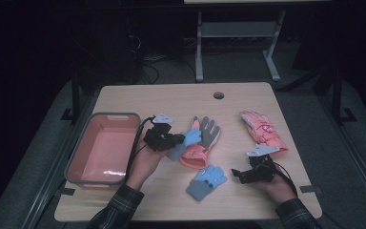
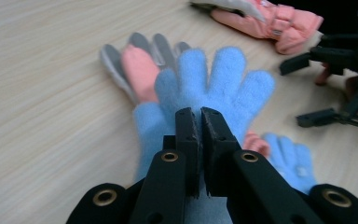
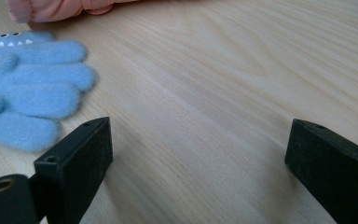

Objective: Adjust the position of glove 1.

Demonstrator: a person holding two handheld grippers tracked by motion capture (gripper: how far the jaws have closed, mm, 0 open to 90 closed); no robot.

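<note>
High view shows a pink bin (image 1: 106,148) at the left of the table (image 1: 248,95), and it looks empty, so I judge the sorting has hardly started. Just right of the bin, the left gripper (image 1: 175,140) has its jaws pressed together on a light blue glove (image 2: 214,88), which lies over a grey and pink glove (image 1: 205,138). Further right of the bin lie a second blue glove (image 1: 207,181) and a pink glove (image 1: 262,131). Farthest from the bin, the right gripper (image 1: 237,174) hovers with jaws wide apart, holding nothing.
</note>
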